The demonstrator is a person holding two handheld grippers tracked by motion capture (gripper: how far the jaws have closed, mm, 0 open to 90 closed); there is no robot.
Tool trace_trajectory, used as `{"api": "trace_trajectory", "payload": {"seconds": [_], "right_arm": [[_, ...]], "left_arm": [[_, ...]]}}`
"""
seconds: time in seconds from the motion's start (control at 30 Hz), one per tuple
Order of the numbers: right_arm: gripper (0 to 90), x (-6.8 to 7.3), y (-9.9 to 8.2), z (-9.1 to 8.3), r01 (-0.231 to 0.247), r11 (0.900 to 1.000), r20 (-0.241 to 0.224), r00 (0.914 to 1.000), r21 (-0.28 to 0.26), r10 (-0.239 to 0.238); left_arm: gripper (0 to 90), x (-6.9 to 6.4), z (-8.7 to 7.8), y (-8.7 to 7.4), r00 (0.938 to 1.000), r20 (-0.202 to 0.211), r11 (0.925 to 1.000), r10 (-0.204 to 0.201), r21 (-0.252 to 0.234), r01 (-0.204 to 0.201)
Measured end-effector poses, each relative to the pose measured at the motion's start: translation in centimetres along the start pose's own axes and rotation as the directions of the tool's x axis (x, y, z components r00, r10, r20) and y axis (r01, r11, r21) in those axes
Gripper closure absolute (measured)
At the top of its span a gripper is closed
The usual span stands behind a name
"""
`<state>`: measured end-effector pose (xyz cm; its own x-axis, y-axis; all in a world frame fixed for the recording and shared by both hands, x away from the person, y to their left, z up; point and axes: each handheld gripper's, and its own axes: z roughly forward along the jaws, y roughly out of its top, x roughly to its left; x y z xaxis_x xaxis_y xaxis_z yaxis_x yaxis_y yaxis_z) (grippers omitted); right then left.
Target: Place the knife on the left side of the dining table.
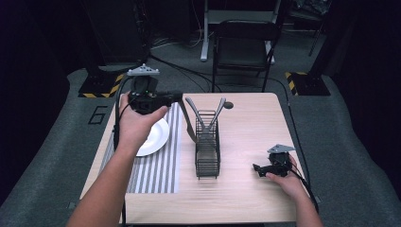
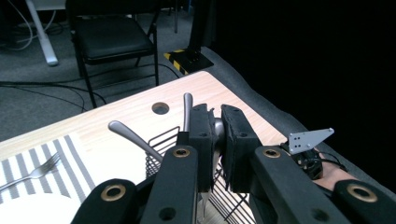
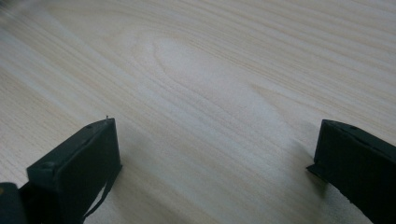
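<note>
On the striped placemat (image 1: 161,165) at the left a fork (image 2: 32,171) already lay beside the white plate (image 1: 155,138), so the setting looked partly done. The left gripper (image 1: 176,97), clamped on a piece of cutlery (image 1: 188,124), held it above the table between plate and wire caddy (image 1: 207,150); its long axis hung steeply, slanting down toward the caddy. Two handles (image 2: 133,136) remained in the caddy. At the right, the right gripper (image 1: 257,168) rested on the table, jaws wide and empty.

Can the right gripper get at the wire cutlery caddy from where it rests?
Probably yes: the right gripper is open on bare table, and nothing lies between it and the wire caddy.
</note>
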<state>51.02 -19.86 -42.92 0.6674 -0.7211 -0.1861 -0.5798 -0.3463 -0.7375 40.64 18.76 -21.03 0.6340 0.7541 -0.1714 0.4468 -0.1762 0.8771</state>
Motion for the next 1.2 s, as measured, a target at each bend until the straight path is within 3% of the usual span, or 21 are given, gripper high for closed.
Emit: {"api": "trace_trajectory", "payload": {"seconds": [0.4, 0.8, 1.2], "right_arm": [[0.0, 0.0, 0.0, 0.0, 0.001, 1.0000, -0.007, 1.0000, 0.000, -0.001], [0.0, 0.0, 0.0, 0.0, 0.004, 1.0000, -0.006, 1.0000, -0.004, -0.004], [0.0, -0.1, 0.0, 0.0, 0.007, 1.0000, -0.005, 1.0000, -0.006, -0.007]], "left_arm": [[83.6, 1.4, -0.7, -0.8, 0.9991, -0.034, 0.9997, -0.025, -0.002, 0.025], [83.5, 3.8, 0.0, -3.7, 0.9945, -0.075, 0.9969, -0.073, 0.023, 0.075], [83.5, 6.3, 0.7, -7.1, 0.9838, -0.129, 0.9901, -0.125, 0.048, 0.132]]}}
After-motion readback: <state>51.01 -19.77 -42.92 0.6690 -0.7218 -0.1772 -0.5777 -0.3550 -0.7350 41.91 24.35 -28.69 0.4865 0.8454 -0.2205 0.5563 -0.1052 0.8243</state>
